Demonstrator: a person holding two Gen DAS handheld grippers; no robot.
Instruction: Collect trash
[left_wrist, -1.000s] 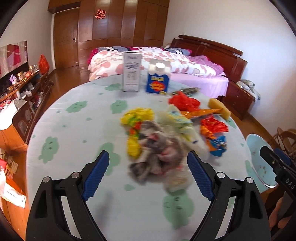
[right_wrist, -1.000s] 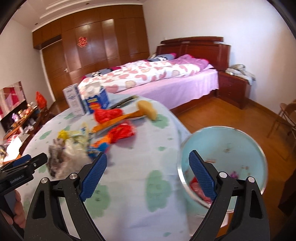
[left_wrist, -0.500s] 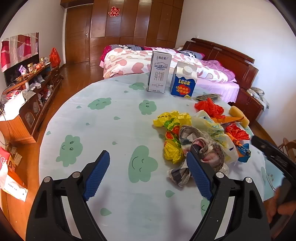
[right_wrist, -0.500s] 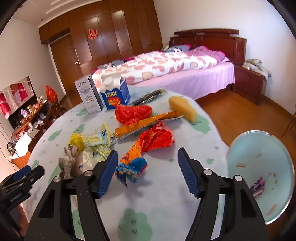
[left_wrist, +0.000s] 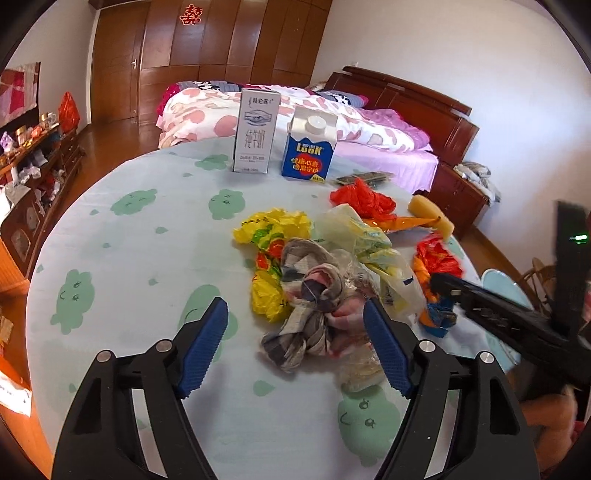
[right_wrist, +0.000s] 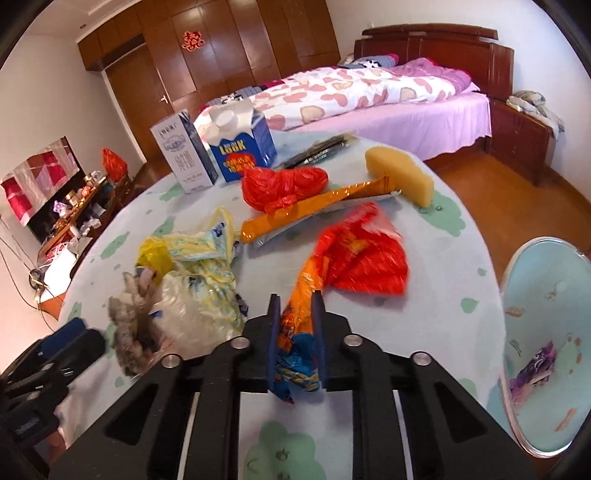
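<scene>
On the round table with a green-cloud cloth (left_wrist: 147, 258) lies a heap of trash. My right gripper (right_wrist: 295, 301) is shut on the blue end of a red and orange snack wrapper (right_wrist: 354, 258), which trails away over the cloth. The same wrapper (left_wrist: 437, 258) and right gripper (left_wrist: 441, 286) show at the right of the left wrist view. A crumpled plaid rag (left_wrist: 314, 306) lies between the jaws of my left gripper (left_wrist: 295, 306). They are closing; the left pad (left_wrist: 205, 347) stands clear of the rag. A light blue bin (right_wrist: 546, 295) stands beside the table, right.
Around the rag lie a yellow bag (left_wrist: 273, 229), a clear yellowish bag (left_wrist: 369, 240), a red bag (left_wrist: 362, 199), a long orange wrapper (right_wrist: 314, 210) and a yellow sponge (right_wrist: 399, 173). Two milk cartons (left_wrist: 255, 133) (left_wrist: 308, 147) stand at the far edge. A bed is behind.
My right gripper swung from over the bin to the table and shut on the snack wrapper. My left gripper's jaws narrowed a little around the rag.
</scene>
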